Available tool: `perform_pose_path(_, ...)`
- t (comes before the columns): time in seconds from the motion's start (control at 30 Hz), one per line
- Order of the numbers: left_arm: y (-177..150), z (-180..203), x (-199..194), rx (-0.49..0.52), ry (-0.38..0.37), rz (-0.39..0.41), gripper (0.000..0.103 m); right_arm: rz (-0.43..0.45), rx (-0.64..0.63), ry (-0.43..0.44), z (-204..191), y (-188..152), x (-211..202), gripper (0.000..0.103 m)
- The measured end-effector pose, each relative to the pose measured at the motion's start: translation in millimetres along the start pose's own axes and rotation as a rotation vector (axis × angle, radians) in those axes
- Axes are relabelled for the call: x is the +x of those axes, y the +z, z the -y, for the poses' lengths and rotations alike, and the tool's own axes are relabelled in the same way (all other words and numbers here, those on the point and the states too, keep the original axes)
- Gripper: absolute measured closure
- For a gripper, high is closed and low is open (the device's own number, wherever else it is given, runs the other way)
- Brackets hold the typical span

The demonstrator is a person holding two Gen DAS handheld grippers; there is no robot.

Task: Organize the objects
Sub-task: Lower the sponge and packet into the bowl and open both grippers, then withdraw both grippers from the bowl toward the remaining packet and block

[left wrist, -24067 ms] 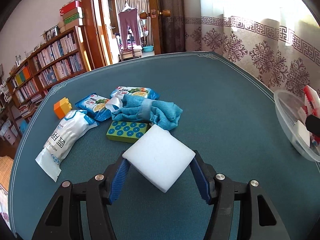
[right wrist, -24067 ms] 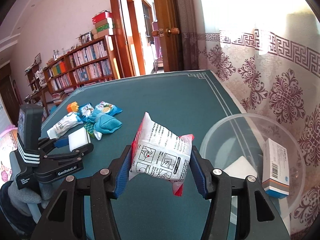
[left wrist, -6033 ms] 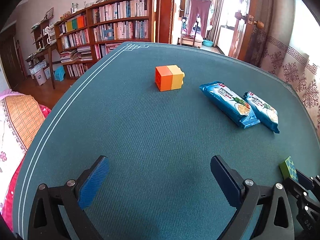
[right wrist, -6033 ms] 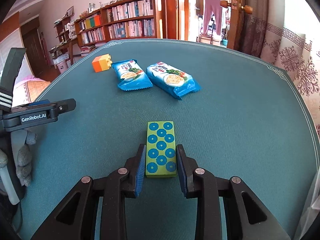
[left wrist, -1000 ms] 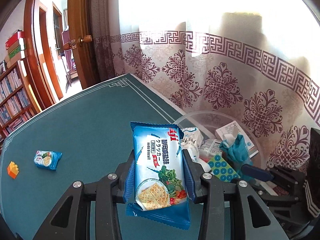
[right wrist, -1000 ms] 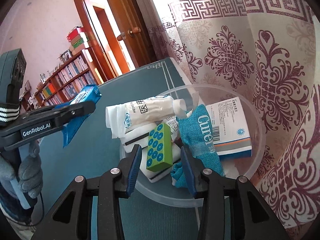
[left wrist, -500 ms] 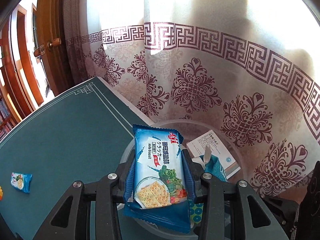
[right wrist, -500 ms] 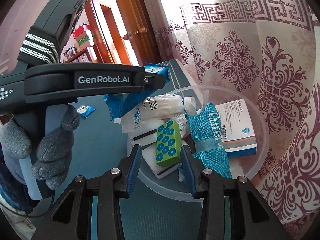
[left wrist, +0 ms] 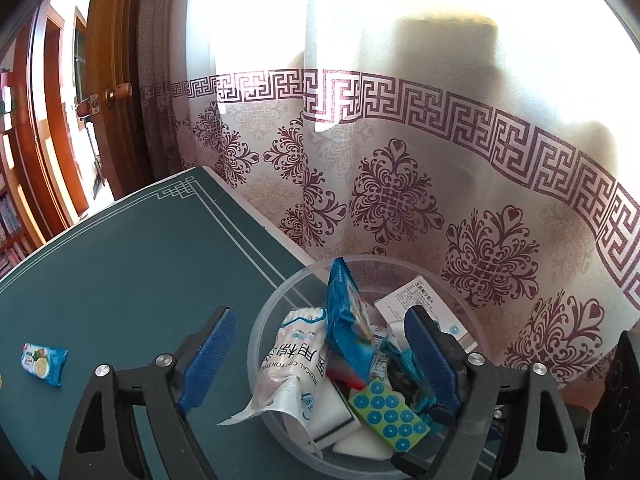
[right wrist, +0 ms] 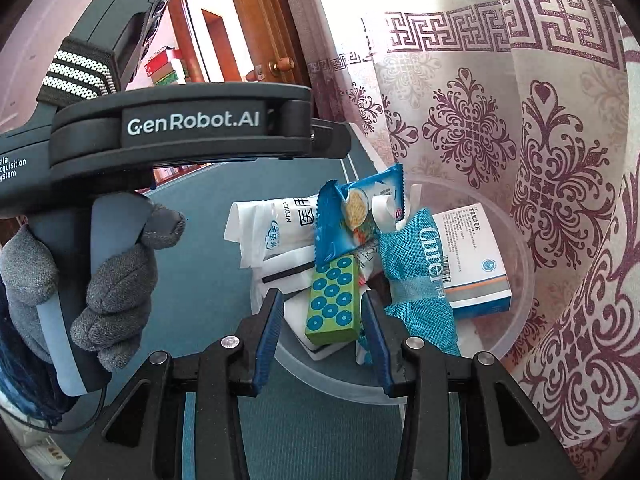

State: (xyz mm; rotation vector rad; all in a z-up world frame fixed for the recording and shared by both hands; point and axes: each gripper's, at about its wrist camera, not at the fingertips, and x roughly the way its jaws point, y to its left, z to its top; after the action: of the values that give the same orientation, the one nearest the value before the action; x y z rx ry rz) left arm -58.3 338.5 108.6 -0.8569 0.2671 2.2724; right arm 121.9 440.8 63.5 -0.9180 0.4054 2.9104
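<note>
Blue foil cracker packet (left wrist: 347, 328) sits tilted on edge between the left gripper (left wrist: 320, 360) pads, free of both; jaws are opening, nothing gripped. It lies in the clear plastic bowl (left wrist: 264, 320) right under and ahead of that gripper, leaning on the white cotton bag (left wrist: 288, 356). Judged light, crinkly, slippery film with brittle crackers inside: pinch across the flat faces near the middle, gentle squeeze, not the sealed ends

Right gripper (right wrist: 324, 320) jaws are narrowly apart around the green dotted block (right wrist: 332, 300); small gaps show on both sides, so the pads look clear of it. Block looks light, stiff, boxy, easy to take on its long sides; it rests on the white sponge (right wrist: 296, 312) in the bowl, dead ahead of the fingers. Teal cloth (right wrist: 416, 280) and white carton (right wrist: 476, 256) lie to the right of it

Second cracker packet (left wrist: 42, 362) is on the green table (left wrist: 120, 272), far left of the left gripper, flat, well apart from anything. Room: open table to the left; bowl rim just below both grippers; curtain (left wrist: 400, 184) close behind the bowl, table edge beside it. Gloved hand (right wrist: 104, 288) and left tool crowd the right gripper's left side
</note>
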Motion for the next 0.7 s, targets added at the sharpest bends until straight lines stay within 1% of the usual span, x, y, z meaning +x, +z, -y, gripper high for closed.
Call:
perform_pose_path(0.2, -8.8, -14.7, -8.3, -0.035, 0.036, 0.000, 0.013, -0.002, 0.001, -0.005, -2.7, 1.1, 1.5, 0.061)
perform_pose_path(0.37, -19.0, -28.9, -19.6, -0.066, 0.073, 0.013, 0.002, 0.001, 0.011, -0.014, -2.4, 0.8, 0.7, 0.061)
perform_pose_path(0.47, -25.8, -40.3, -24.8, -0.102, 0.087, 0.007, 0.000, 0.002, 0.016, -0.017, -3.6, 0.6, 0.0, 0.061)
perform_pose_path(0.5, -28.2, -44.4, -26.2, -0.116, 0.092, 0.004, 0.000, 0.002, 0.015, -0.017, -3.6, 0.8, 0.0, 0.060)
perform_pose_path(0.57, -33.7, -52.5, -29.4, -0.140, 0.102, 0.002, 0.000, 0.009, 0.016, -0.017, -5.2, 1.1, -1.4, 0.053)
perform_pose_path(0.7, -45.3, -66.1, -36.6, -0.161, 0.134, 0.004, 0.000, 0.030, 0.005, -0.033, -10.7, 2.4, -4.8, 0.051)
